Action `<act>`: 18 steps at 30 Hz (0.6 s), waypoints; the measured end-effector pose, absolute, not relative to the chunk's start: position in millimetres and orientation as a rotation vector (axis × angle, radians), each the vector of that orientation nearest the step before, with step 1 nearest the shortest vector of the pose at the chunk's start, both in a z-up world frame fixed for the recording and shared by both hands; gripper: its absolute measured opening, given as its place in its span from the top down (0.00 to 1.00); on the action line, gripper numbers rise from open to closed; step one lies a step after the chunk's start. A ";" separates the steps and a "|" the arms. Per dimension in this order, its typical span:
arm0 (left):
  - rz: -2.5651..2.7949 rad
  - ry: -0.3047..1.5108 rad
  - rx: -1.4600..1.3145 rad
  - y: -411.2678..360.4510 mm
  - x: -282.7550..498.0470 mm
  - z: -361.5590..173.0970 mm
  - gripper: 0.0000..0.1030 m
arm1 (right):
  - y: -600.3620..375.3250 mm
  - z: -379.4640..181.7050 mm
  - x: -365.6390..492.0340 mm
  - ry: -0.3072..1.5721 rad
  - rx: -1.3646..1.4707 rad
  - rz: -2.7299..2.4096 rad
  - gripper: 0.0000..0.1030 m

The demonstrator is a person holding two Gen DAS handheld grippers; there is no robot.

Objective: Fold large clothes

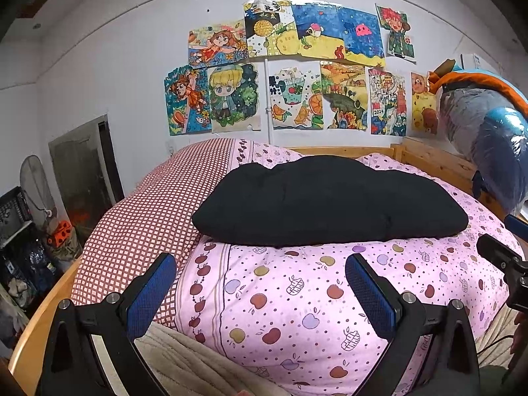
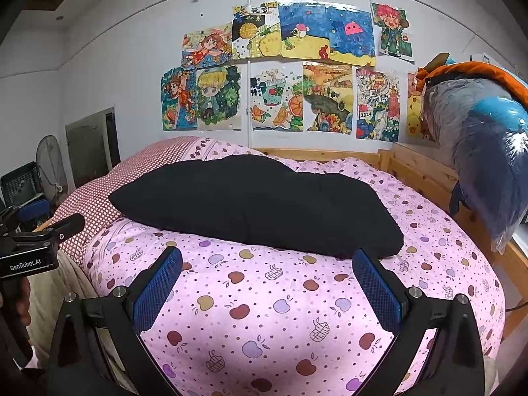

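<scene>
A black garment (image 1: 326, 201) lies folded into a thick flat bundle on the pink apple-print quilt (image 1: 297, 297) in the middle of the bed. It also shows in the right wrist view (image 2: 257, 204). My left gripper (image 1: 260, 280) is open and empty, held above the quilt a little in front of the bundle's near edge. My right gripper (image 2: 267, 277) is open and empty too, just short of the bundle's near right corner. The right gripper's body shows at the right edge of the left wrist view (image 1: 501, 257), and the left gripper's body at the left edge of the right wrist view (image 2: 29, 247).
A red checked cover (image 1: 142, 217) lies on the bed's left side. The wooden bed frame (image 1: 425, 161) runs behind and to the right. Plastic-wrapped bedding (image 1: 488, 132) is piled at the right. Drawings cover the wall (image 1: 99, 66). A fan (image 1: 34, 181) and crates stand at left.
</scene>
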State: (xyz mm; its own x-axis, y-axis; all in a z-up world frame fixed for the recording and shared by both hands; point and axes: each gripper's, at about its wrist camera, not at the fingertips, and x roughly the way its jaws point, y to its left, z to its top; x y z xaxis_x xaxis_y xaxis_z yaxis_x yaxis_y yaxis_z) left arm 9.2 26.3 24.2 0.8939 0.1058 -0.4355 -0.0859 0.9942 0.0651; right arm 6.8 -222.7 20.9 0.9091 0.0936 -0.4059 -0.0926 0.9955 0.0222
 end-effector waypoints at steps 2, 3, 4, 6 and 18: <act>0.100 0.450 0.047 26.0 8.2 25.7 0.00 | -222.7 21.2 5.7 0.416 0.004 0.096 0.02; 0.101 0.449 0.049 25.5 7.7 26.3 0.00 | -223.6 21.1 5.1 0.415 0.004 0.096 0.02; 0.101 0.448 0.050 24.9 7.1 27.0 0.00 | -224.3 21.0 5.0 0.414 0.004 0.096 0.02; 0.101 0.447 0.051 25.2 7.2 27.5 0.00 | -224.1 21.1 4.5 0.413 0.006 0.095 0.02; 0.099 0.448 0.050 26.6 7.4 26.5 0.00 | -225.7 20.9 4.0 0.415 0.006 0.098 0.02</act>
State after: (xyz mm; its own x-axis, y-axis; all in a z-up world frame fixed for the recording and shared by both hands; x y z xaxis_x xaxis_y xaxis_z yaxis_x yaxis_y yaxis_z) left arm 7.4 26.6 26.5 0.8967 0.1063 -0.4298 -0.0843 0.9940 0.0701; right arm 4.0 -225.7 20.9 0.9104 0.0958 -0.4024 -0.0934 0.9953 0.0257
